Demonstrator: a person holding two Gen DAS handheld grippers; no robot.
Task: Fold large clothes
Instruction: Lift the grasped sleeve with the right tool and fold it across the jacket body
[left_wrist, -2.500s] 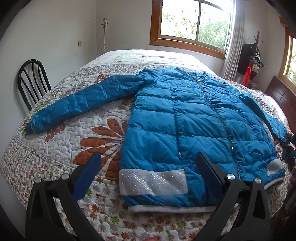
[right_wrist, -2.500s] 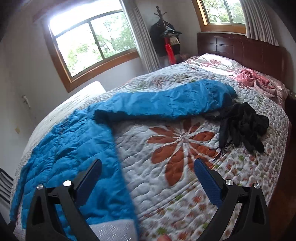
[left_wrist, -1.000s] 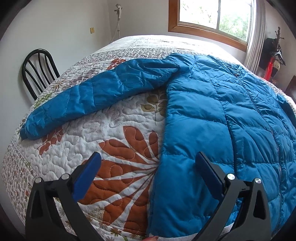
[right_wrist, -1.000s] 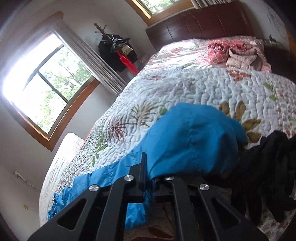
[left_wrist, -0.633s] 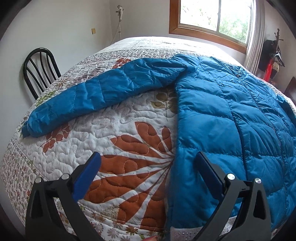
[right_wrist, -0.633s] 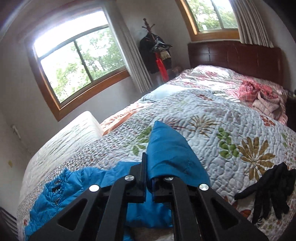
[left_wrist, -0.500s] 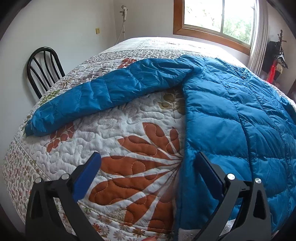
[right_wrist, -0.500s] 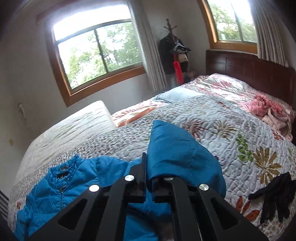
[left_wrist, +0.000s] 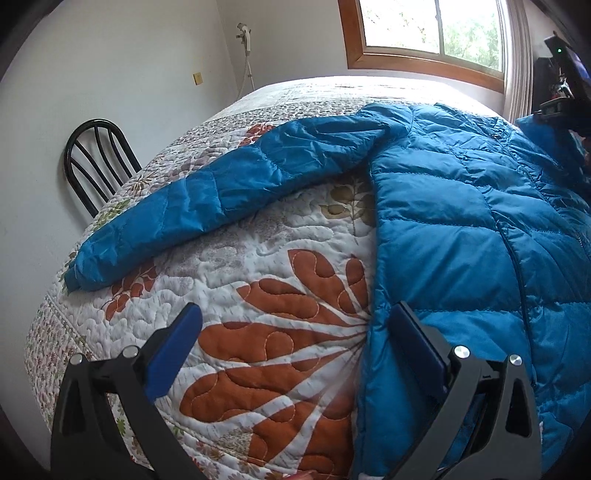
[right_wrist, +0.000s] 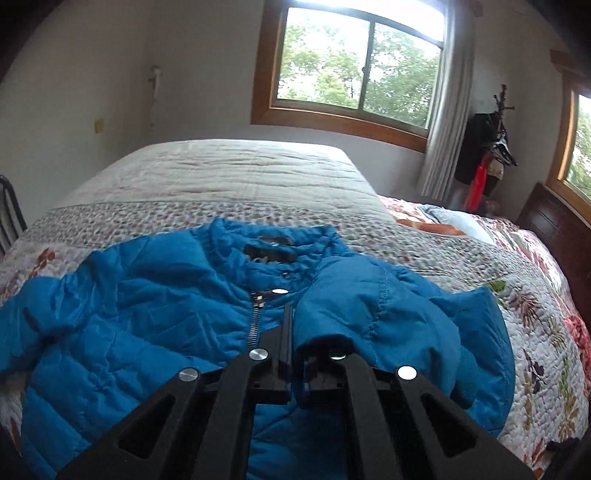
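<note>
Right gripper (right_wrist: 293, 354) clamps the jacket's (right_wrist: 147, 332) right sleeve (right_wrist: 373, 314) above the chest. Lay it flat across the zipper (right_wrist: 255, 321). Left gripper (left_wrist: 295, 343) gapes wide, holding nothing.

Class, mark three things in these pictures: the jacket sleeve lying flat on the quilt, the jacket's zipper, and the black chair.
sleeve (left_wrist: 221, 199), left wrist view, middle of its quilted length.
zipper (right_wrist: 254, 321), right wrist view, metal teeth below the collar.
black chair (left_wrist: 98, 162), left wrist view, curved backrest bars.
</note>
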